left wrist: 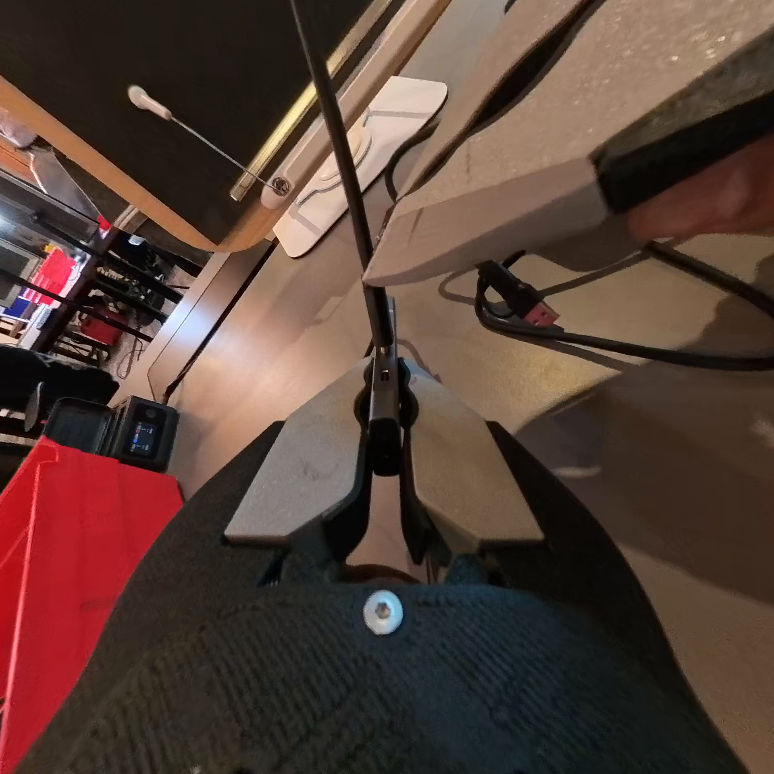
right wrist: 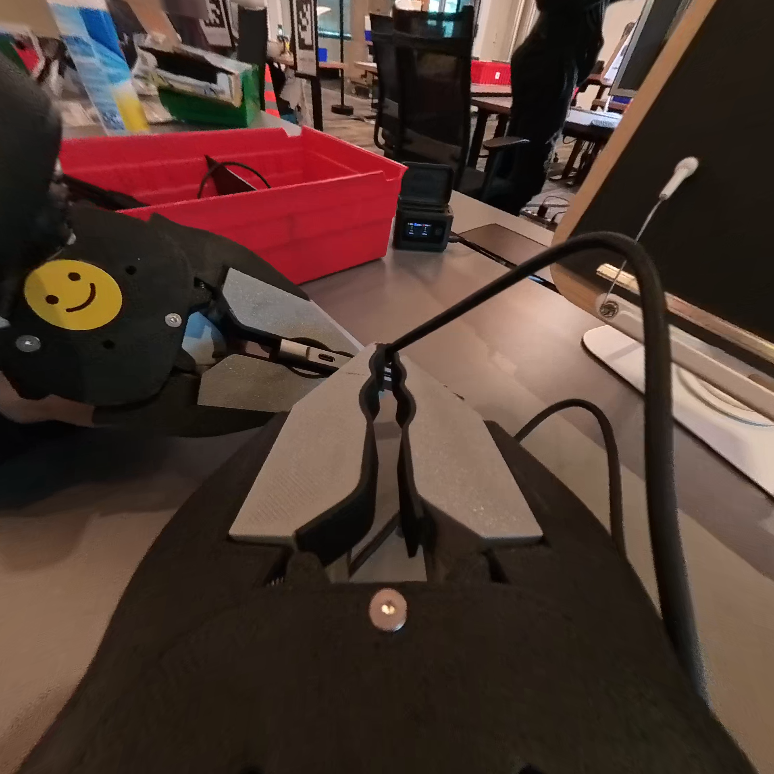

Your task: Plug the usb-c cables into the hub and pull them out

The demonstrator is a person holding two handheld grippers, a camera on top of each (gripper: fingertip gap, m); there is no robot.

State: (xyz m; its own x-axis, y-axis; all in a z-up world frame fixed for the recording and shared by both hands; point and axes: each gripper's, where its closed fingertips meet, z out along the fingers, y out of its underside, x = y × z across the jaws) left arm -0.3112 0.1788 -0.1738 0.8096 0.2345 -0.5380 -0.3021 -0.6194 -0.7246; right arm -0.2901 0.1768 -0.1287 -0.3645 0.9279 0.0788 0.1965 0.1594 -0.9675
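My left gripper [left wrist: 383, 377] is shut on a slim grey hub [left wrist: 382, 412], seen edge-on between its fingers. In the right wrist view this gripper [right wrist: 343, 362], with a yellow smiley sticker, holds the hub [right wrist: 310, 356] level, and one hub port faces the camera. My right gripper [right wrist: 387, 364] is shut on the plug of a black USB-C cable [right wrist: 502, 276], which arcs up and loops back on the right. In the left wrist view the right gripper [left wrist: 370, 274] brings the cable [left wrist: 339, 138] down to the hub's far end. I cannot tell whether the plug is seated.
A red bin [right wrist: 293, 218] stands behind the left gripper. A small black device with a lit screen [right wrist: 423, 218] sits beside it. A monitor [right wrist: 691, 167] on a white base [right wrist: 670, 398] stands at the right. A red USB plug on black cables [left wrist: 538, 312] lies on the table. Between my right fingertips and the monitor [right wrist: 691, 167] there is roughly 20 cm.
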